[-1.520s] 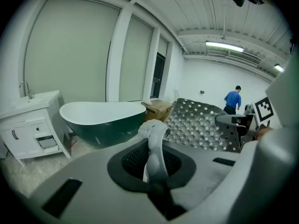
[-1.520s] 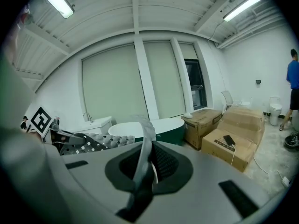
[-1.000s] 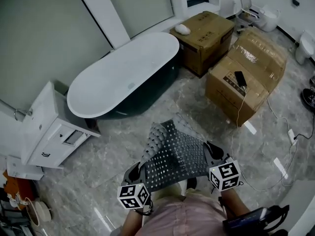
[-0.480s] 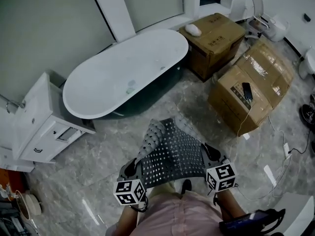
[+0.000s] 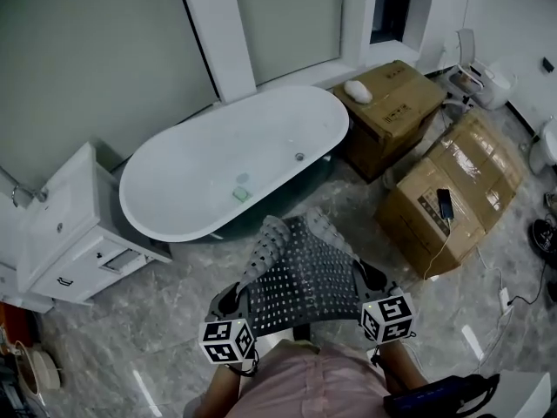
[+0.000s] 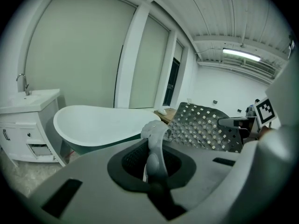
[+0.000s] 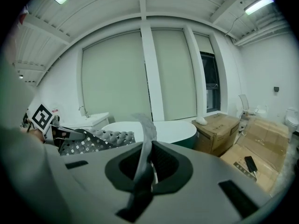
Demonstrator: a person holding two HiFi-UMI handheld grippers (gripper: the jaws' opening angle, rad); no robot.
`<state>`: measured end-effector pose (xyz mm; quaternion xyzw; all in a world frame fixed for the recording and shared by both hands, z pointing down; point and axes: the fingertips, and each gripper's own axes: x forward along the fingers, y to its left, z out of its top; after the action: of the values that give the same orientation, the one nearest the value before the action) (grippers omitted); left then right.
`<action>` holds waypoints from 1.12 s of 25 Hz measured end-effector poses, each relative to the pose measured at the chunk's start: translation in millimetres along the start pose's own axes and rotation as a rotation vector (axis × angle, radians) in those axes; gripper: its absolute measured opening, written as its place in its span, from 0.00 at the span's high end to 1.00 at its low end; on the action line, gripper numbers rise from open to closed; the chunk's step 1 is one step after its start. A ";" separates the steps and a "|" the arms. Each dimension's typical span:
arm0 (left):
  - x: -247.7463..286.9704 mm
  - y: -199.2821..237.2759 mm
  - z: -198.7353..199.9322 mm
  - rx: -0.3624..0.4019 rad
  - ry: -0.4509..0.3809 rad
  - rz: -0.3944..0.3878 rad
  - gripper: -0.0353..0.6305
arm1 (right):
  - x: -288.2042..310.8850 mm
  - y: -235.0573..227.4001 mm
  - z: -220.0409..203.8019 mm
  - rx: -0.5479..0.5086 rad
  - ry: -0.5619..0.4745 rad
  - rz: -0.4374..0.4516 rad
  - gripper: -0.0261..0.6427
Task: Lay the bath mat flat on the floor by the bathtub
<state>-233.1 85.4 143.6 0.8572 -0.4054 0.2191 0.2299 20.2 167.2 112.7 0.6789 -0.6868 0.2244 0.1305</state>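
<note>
Bathtub (image 5: pixel 226 159) sits nearer vs. earlier. Left gripper (image 5: pixel 233 303) & right gripper (image 5: pixel 370 279) each pinch tight on a bath mat (image 5: pixel 300 273) corner; mat hangs mid-air w/ far edge curled. Risk: uneven release may leave folds.

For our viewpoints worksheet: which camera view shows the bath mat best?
The head view: nearly the whole bath mat shows from above. Each gripper view shows only a pinched edge and part of its holed surface.
</note>
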 end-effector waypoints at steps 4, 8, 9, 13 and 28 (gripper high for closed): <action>21.1 23.9 23.6 0.015 -0.023 -0.003 0.89 | 29.6 4.6 22.2 -0.004 -0.029 -0.003 0.92; 38.1 34.8 34.1 0.017 -0.023 -0.002 0.89 | 46.3 4.0 28.9 0.000 -0.030 0.002 0.92; 41.7 34.3 34.1 0.017 -0.018 -0.005 0.89 | 49.8 1.9 28.6 0.001 -0.026 0.002 0.92; 54.0 34.5 28.0 0.011 0.023 -0.012 0.89 | 66.1 -6.4 24.6 0.014 0.001 0.003 0.92; 132.4 -4.8 58.5 -0.053 0.043 0.151 0.89 | 134.2 -122.8 48.6 0.009 0.030 0.115 0.92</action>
<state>-142.0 -24.0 170.2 0.8128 -0.4697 0.2434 0.2438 142.1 29.1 151.7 0.6354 -0.7216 0.2450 0.1246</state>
